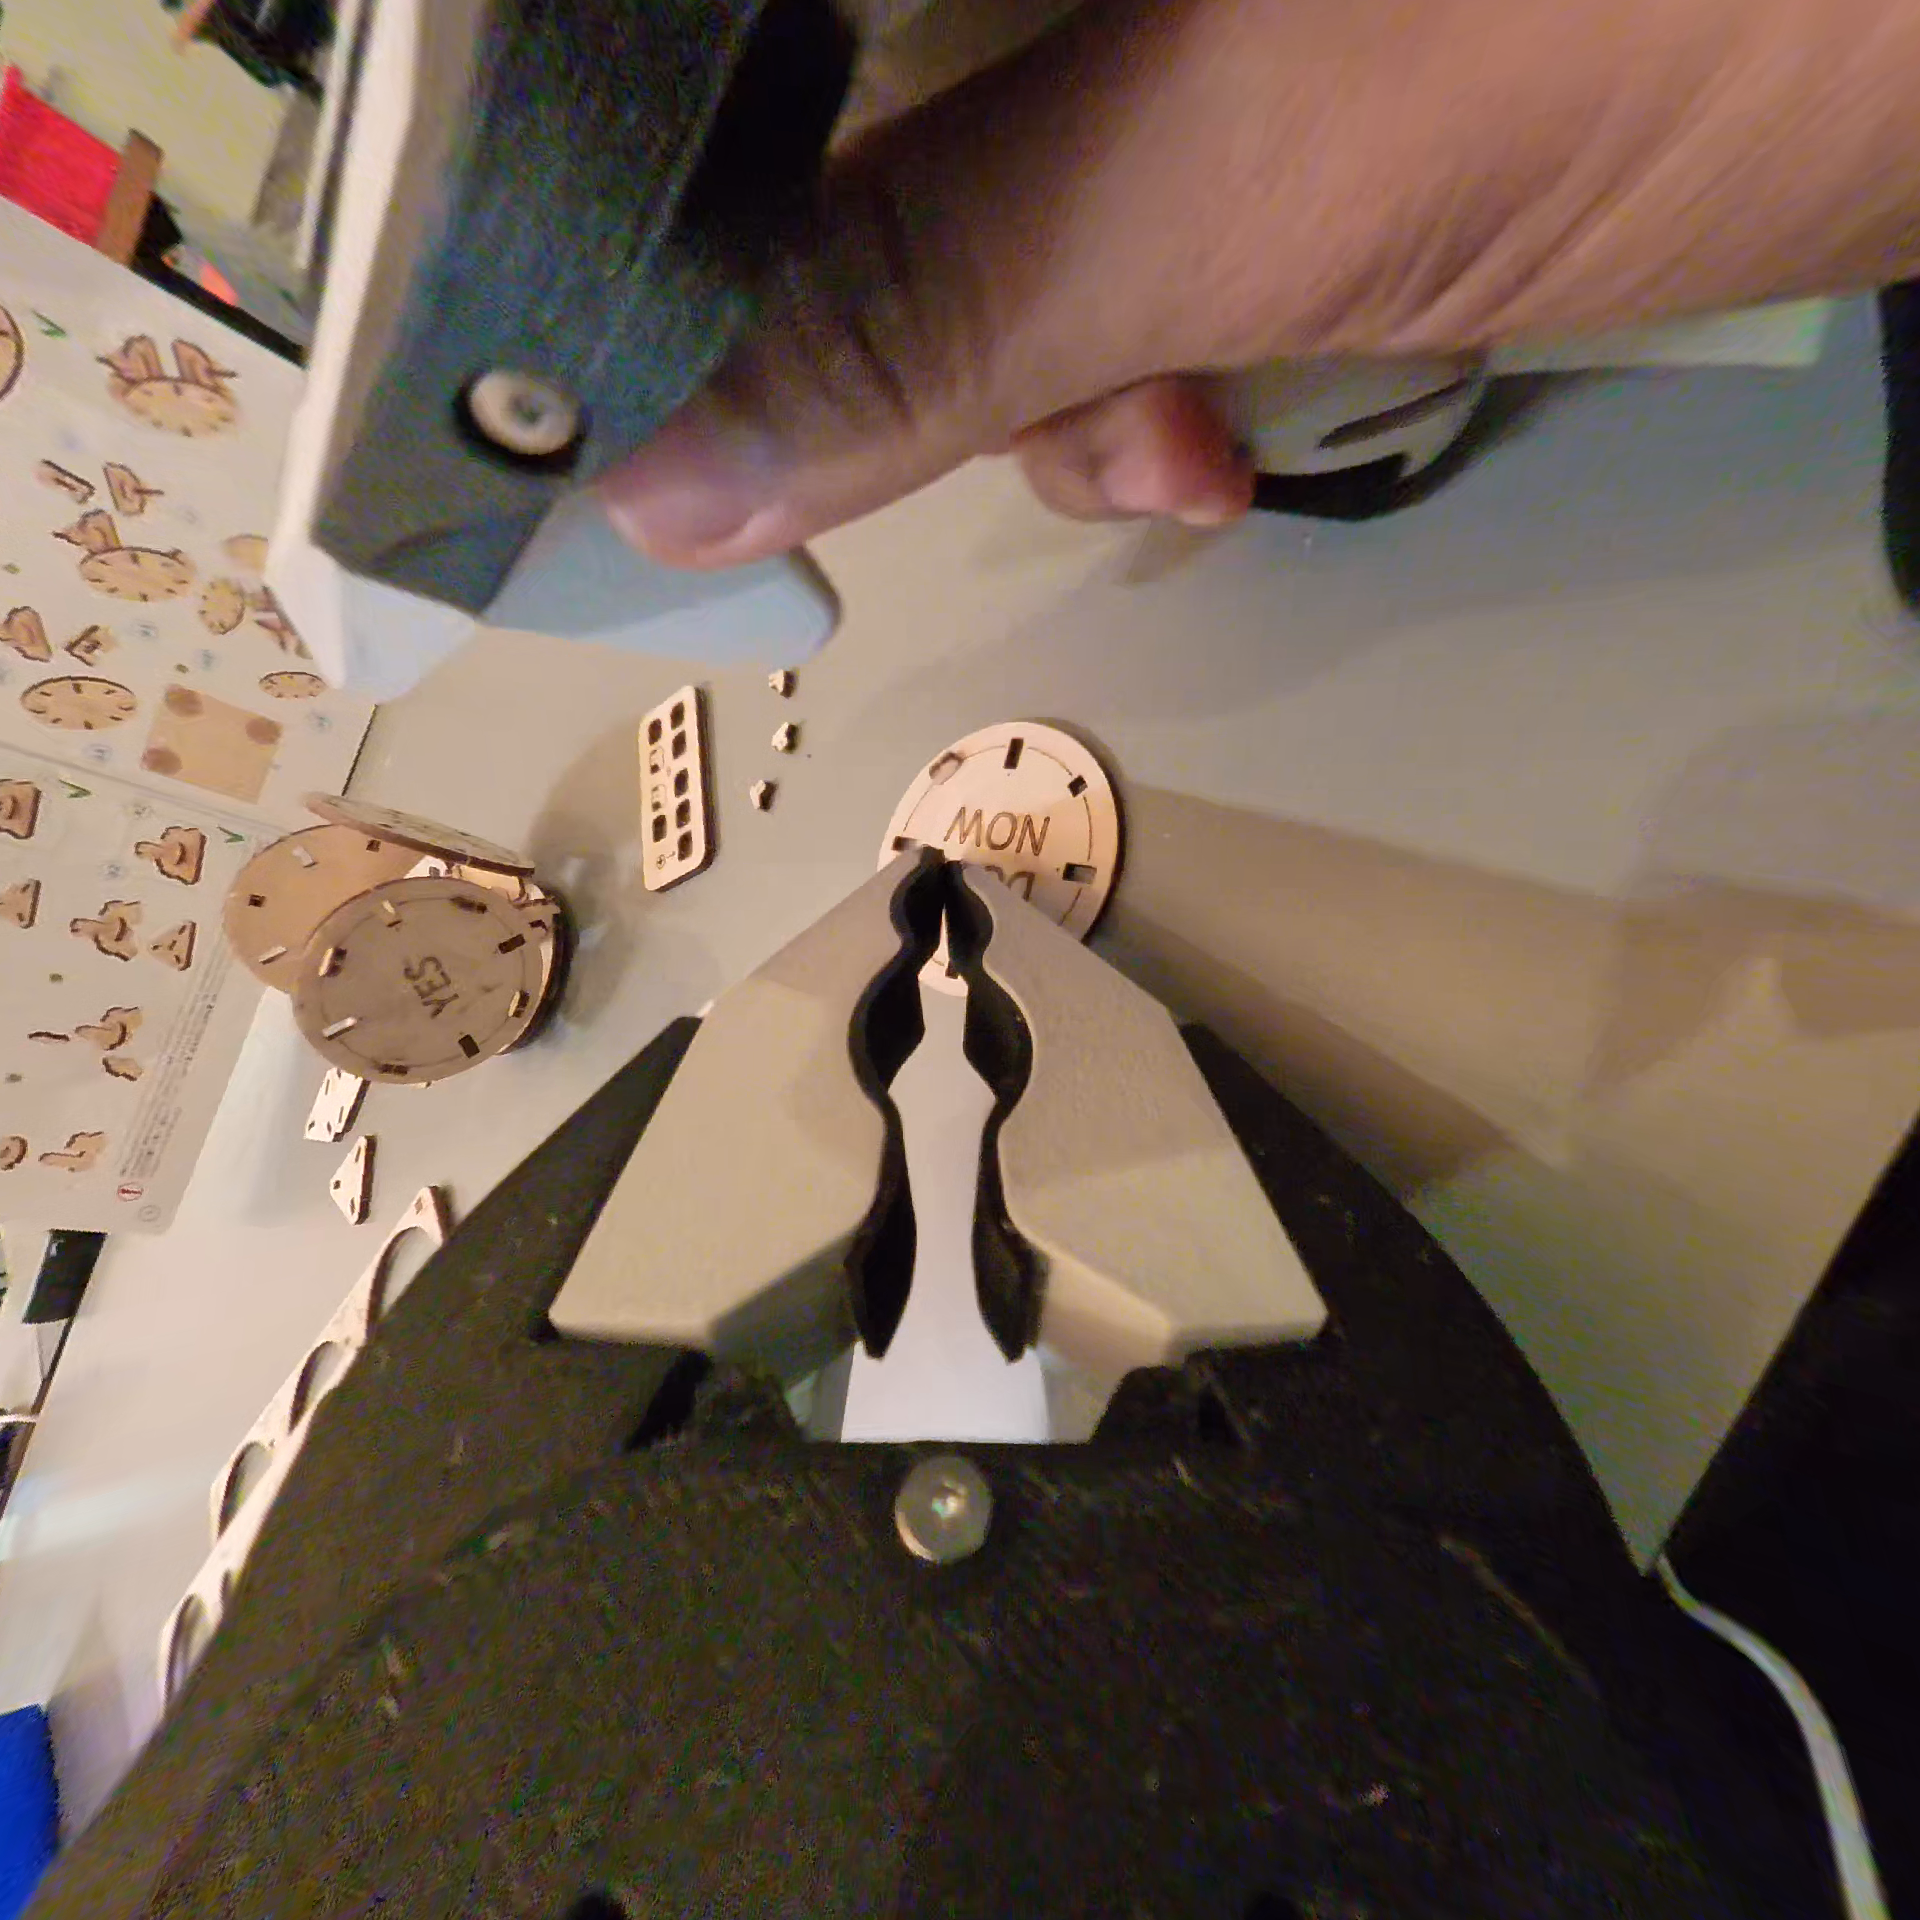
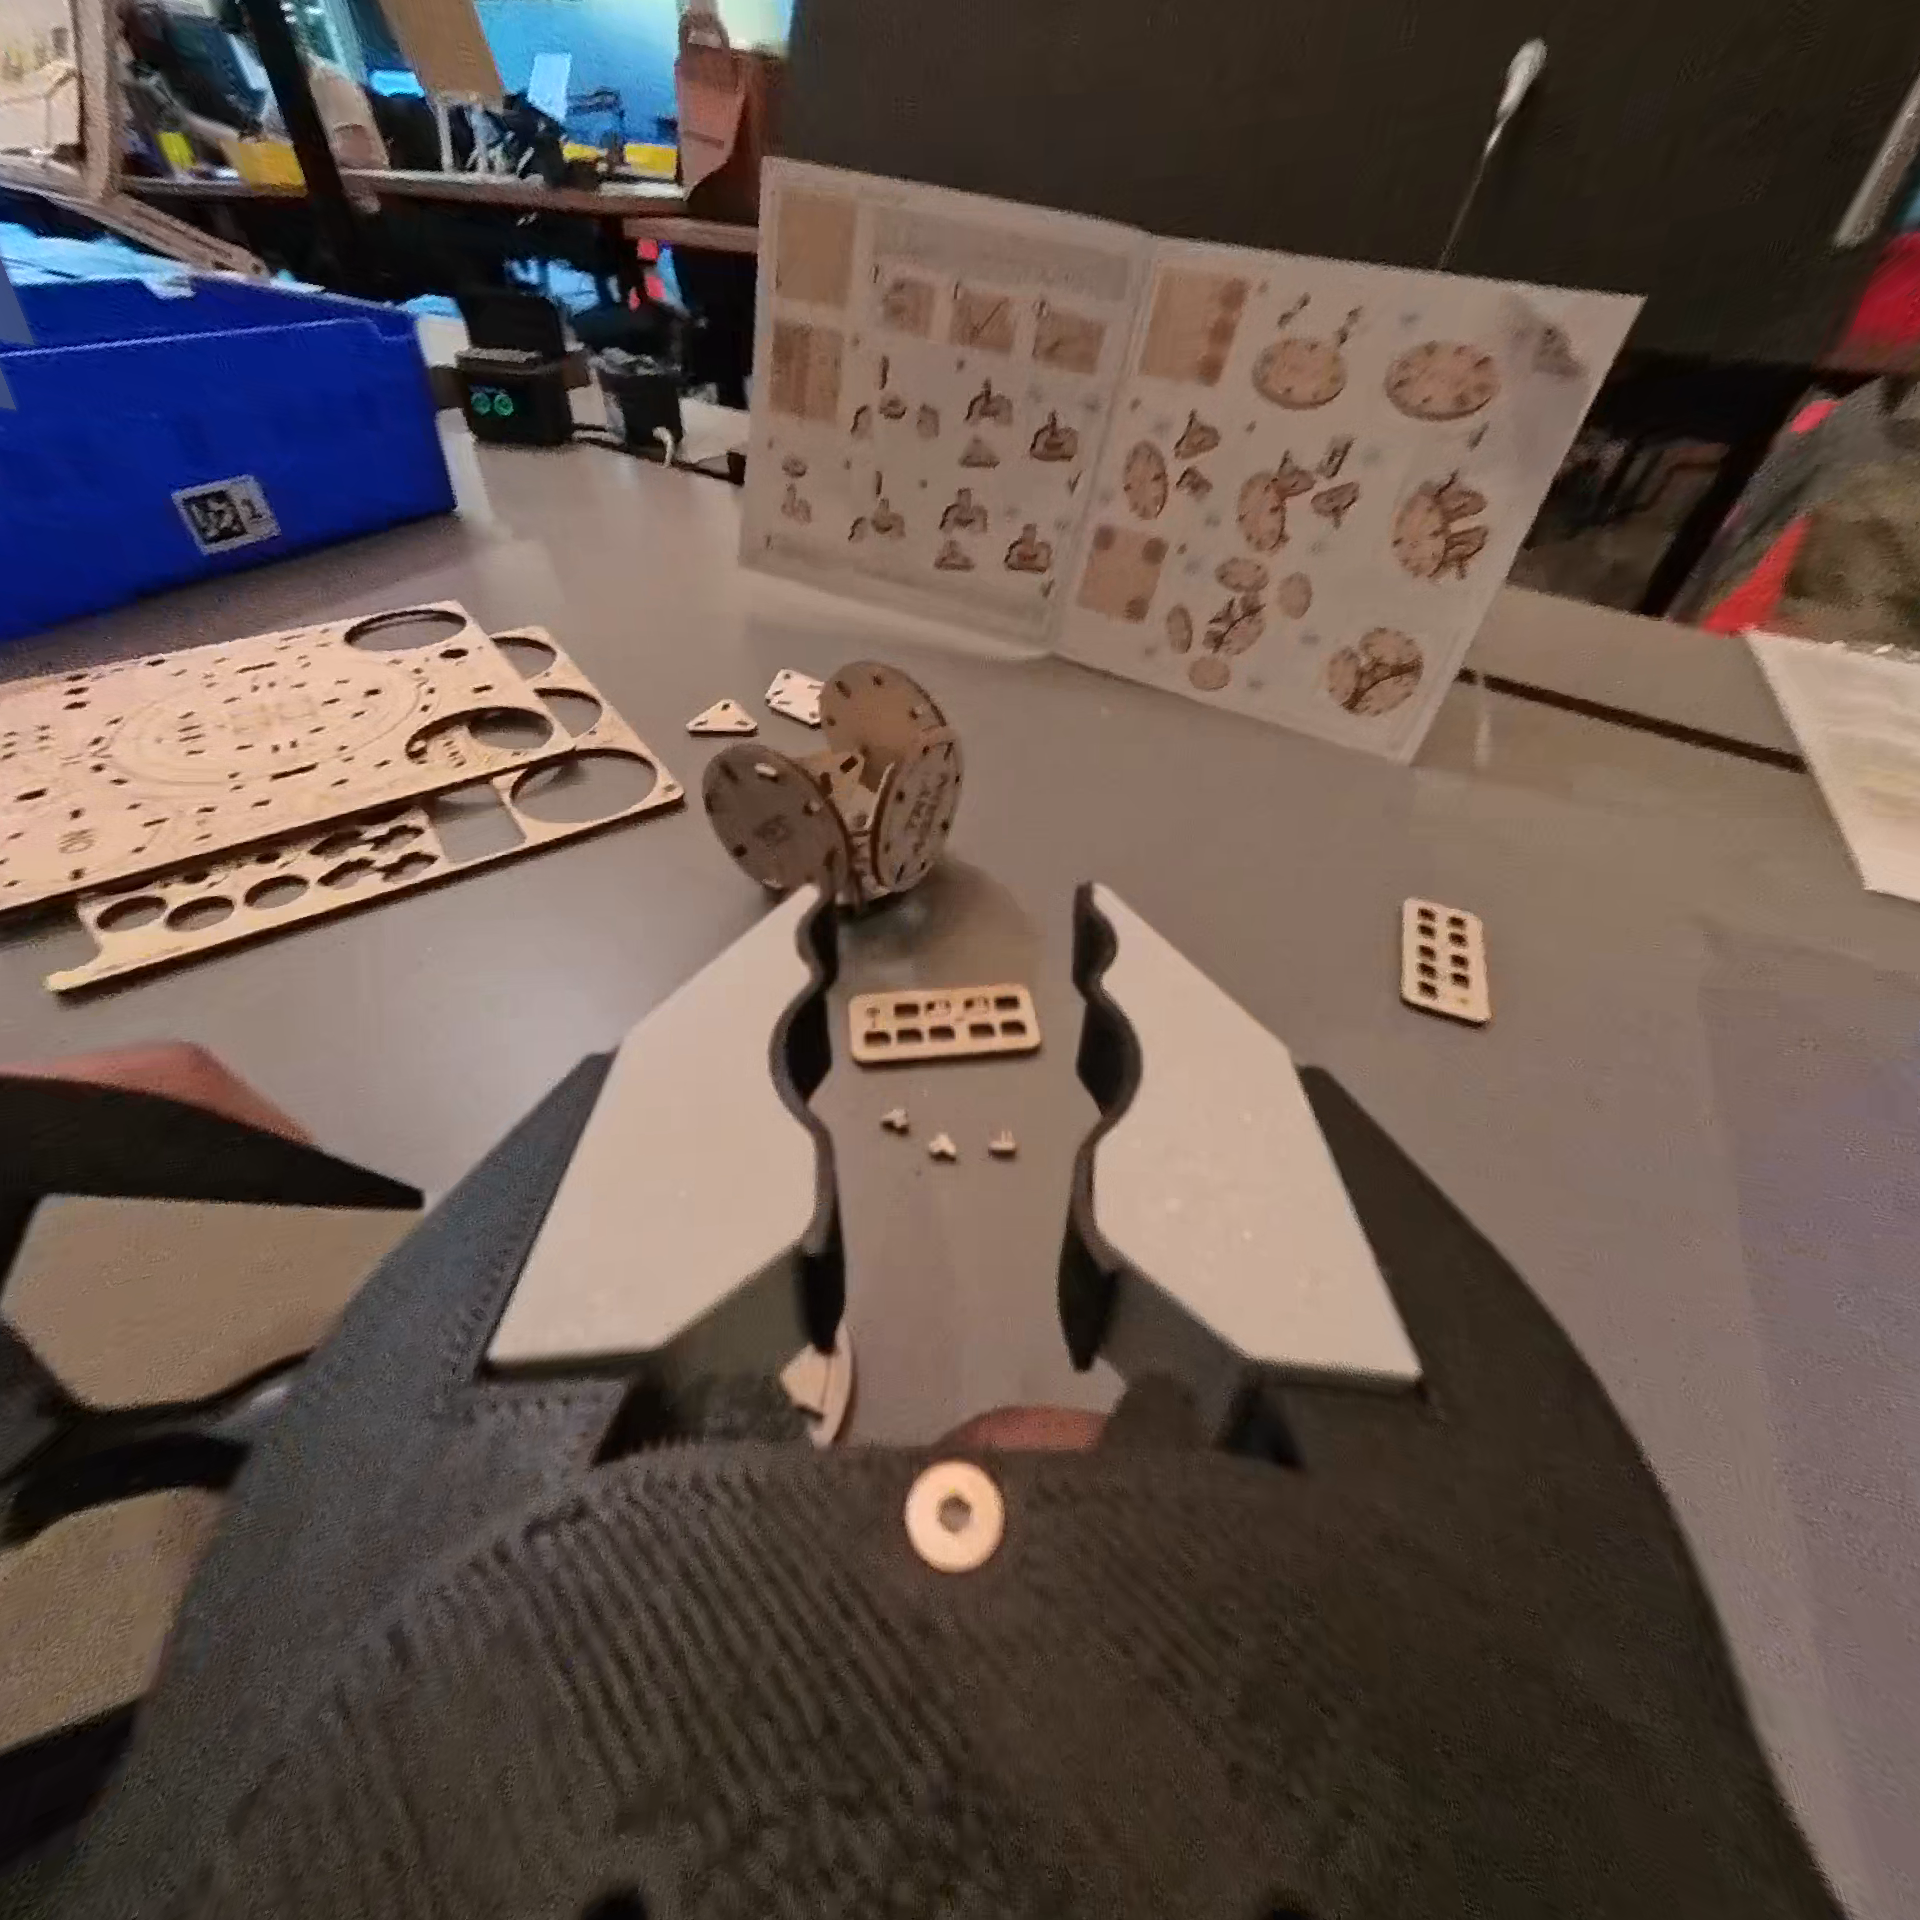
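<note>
The left claw [image 1: 940, 868] was pinched closed at its tips over a flat round plywood disc [image 1: 1023, 821]; the right claw [image 2: 951, 914] gaped wide above a slotted wooden strip [image 2: 943, 1023] on the smooth grey surface [image 2: 1558, 883].

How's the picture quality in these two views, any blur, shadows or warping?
Left wrist view: warm dim light, the hand near the lens is soft, and broad shadows fall beside the wooden disc. Right wrist view: cooler light, straight edges bow toward the corners, the booklet is slightly blurred.
</note>
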### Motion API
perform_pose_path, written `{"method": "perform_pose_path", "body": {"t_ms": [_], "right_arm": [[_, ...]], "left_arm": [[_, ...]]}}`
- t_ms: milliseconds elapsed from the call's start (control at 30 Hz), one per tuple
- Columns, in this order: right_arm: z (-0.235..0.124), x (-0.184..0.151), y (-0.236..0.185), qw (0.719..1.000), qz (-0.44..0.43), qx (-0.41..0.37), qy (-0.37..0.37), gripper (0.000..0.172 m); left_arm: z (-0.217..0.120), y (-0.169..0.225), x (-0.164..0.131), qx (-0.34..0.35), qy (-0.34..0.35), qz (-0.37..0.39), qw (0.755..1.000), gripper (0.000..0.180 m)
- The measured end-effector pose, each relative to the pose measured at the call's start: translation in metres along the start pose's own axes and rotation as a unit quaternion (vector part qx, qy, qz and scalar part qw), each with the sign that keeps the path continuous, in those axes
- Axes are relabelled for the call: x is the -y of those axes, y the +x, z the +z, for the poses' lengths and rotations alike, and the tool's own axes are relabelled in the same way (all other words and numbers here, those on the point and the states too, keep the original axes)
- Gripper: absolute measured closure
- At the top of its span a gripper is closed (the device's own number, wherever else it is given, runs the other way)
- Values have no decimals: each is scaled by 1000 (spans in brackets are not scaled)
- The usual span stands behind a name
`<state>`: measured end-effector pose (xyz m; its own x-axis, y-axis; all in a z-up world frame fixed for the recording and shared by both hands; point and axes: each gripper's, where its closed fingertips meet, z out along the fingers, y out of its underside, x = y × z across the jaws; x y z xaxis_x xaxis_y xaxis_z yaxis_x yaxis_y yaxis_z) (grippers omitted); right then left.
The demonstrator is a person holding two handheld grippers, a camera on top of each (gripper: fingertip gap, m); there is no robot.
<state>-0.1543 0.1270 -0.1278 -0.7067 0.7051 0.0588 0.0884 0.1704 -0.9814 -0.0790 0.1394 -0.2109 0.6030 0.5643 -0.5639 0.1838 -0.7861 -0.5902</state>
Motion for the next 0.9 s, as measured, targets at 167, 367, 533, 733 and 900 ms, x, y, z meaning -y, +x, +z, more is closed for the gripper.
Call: {"method": "perform_pose_path", "body": {"t_ms": [167,367,533,733,900], "right_arm": [[-10,-59,-14,972,87,118,-186,129],[-20,-55,-15,963,130,162,-171,141],[-33,-29,-11,980,102,149,-79,156],[-35,-26,-13,981,95,152,-71,152],[-41,-18,-12,980,108,163,-42,155]], "left_arm": [[2,-3,-1,-29,-2,-48,998,180],[0,-5,-2,-101,9,-123,987,180],[5,-32,-11,-82,14,-156,984,180],[23,-46,-7,-149,14,-266,952,180],[36,-47,-4,-166,-2,-274,947,180]]}}
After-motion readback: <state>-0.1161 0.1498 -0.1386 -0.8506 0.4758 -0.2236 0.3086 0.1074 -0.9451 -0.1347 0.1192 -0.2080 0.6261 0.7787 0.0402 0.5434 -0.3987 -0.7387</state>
